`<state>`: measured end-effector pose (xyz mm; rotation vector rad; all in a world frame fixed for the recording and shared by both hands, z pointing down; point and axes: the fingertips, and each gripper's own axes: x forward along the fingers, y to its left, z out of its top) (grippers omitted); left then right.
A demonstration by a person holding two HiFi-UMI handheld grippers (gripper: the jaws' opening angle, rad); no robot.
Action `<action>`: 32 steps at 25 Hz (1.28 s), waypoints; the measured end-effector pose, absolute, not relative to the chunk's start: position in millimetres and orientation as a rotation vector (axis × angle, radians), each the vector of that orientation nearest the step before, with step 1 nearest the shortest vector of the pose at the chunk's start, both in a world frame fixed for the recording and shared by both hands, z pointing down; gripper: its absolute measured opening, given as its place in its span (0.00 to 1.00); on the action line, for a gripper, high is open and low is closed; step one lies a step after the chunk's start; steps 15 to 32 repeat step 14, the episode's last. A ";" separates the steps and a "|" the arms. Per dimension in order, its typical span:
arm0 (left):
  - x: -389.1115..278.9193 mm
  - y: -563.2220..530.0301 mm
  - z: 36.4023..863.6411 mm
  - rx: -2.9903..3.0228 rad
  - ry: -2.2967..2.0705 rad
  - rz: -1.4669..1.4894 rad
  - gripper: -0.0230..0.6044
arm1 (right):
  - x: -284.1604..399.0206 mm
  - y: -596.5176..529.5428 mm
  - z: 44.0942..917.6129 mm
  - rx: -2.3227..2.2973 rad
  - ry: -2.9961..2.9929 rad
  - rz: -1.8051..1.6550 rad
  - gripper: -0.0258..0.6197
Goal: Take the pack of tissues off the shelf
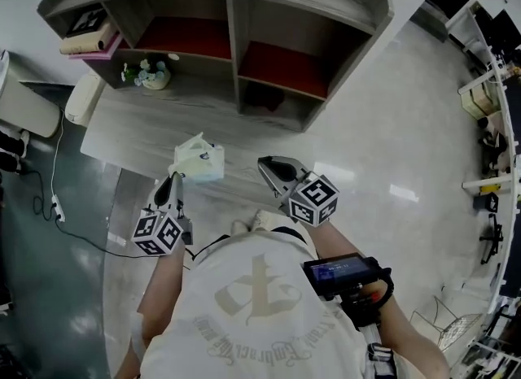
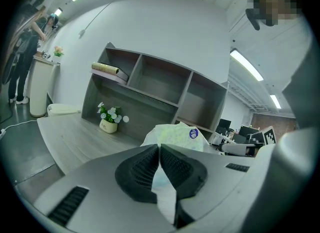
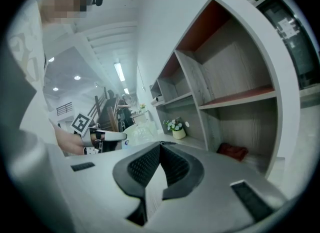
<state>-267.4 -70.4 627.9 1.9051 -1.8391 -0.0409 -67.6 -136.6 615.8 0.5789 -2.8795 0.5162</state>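
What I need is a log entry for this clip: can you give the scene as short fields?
tissues: pinched at one edge by left tongs, out of the shelf, over the desk
left tongs: shut on tissues
right tongs: shut, empty, beside the tissues
shelf: flower pot on the desk under it; red thing in a bottom bay

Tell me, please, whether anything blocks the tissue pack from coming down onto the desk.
Nothing visible does. The left gripper is shut on the tissue pack, out in front of the shelf over bare desk; the flower pot stands well aside, by the shelf.
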 end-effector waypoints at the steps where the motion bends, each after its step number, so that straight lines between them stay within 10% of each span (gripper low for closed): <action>1: -266.2 -71.6 628.0 1.908 -1.837 -0.042 0.08 | -67.3 -137.1 615.8 0.579 -2.879 0.516 0.04; 32: -256.5 -80.6 635.1 1.906 -1.804 -0.025 0.08 | -64.5 -143.2 620.0 0.578 -2.869 0.538 0.04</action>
